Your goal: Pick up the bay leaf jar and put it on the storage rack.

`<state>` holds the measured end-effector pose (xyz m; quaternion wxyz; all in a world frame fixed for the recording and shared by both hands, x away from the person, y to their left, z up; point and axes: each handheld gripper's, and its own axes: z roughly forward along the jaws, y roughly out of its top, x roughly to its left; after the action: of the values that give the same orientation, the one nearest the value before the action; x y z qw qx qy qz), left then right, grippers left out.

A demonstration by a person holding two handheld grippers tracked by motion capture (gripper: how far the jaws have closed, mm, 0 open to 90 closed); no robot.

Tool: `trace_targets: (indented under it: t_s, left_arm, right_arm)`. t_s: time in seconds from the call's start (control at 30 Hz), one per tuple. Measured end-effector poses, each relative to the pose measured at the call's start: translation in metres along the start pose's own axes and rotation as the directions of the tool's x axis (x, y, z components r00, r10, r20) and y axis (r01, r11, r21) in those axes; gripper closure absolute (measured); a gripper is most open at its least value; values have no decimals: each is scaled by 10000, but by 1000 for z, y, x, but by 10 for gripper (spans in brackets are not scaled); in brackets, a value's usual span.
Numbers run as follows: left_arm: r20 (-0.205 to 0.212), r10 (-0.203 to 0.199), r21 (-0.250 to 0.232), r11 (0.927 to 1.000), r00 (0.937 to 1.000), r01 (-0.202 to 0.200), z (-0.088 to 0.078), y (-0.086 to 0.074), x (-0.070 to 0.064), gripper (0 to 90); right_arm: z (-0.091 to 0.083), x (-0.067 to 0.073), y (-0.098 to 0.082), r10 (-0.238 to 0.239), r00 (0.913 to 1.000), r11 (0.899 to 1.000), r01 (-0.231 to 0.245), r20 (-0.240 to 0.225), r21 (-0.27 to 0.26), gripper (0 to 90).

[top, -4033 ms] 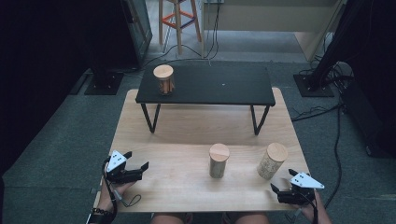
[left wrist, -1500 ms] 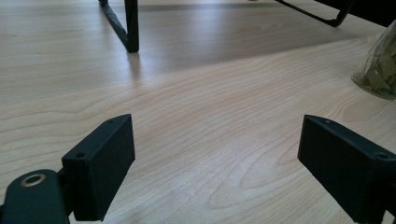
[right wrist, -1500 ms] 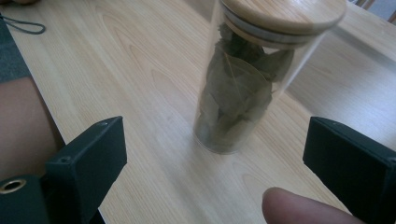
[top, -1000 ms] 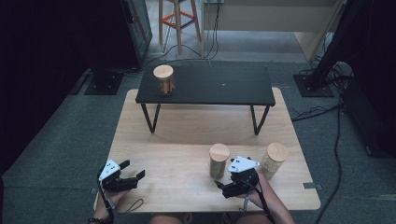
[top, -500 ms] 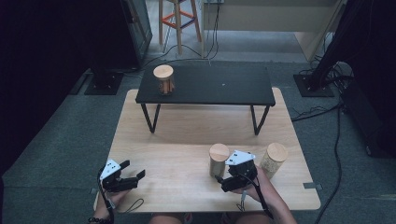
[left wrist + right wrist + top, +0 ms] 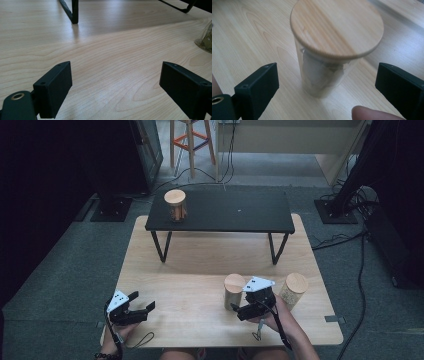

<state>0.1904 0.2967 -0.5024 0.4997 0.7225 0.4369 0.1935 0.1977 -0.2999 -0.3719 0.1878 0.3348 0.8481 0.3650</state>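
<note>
Right gripper (image 6: 248, 306): near the table's (image 6: 200, 270) front edge, right of centre, jaws spread wide, nothing between the pads. In the right gripper view, jaws [no contact] flank a jar (image 6: 329, 52) with a flat wooden lid, clear of both sides. Same jar (image 6: 233, 291) just beside the gripper in the high view. Second jar (image 6: 293, 290) near the right edge, apart from the first. Left gripper (image 6: 131, 310): at the front left corner, jaws wide apart over bare wood. Open tabletop between the two grippers. Black bench (image 6: 222, 212) across the far half; third jar (image 6: 175, 205) at its left end. Clear strip between bench legs and front jars.
</note>
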Motion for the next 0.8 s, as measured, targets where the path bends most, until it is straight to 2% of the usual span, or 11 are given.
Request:
trace_targets:
  t_s: [0.2,0.33,0.43,0.53,0.7,0.8]
  left_arm:
    - [9,15,-20,10000,10000,-15,-1,0,0,112]
    - [21,19,-16,10000,10000,-19,0,0,0,112]
    - [32,16,-17,10000,10000,-16,0,0,1,111]
    - [44,16,-13,10000,10000,-16,0,0,1,112]
    - [81,10,-20,10000,10000,-10,0,0,2,112]
    - [101,-2,-26,10000,9999,2,-1,0,2,112]
  right_arm:
    - [5,-2,8,251,9997,9997,-250,63,-22,65]
    - [6,-5,15,248,9997,9997,-249,-69,-32,65]
    - [6,-6,20,314,9995,9995,-314,-4,-50,72]
    - [7,-8,24,404,9992,9992,-404,3,-80,101]
    - [12,-8,33,283,9996,9995,-282,-22,116,102]
    - [16,-9,38,268,9996,9992,-267,-23,304,140]
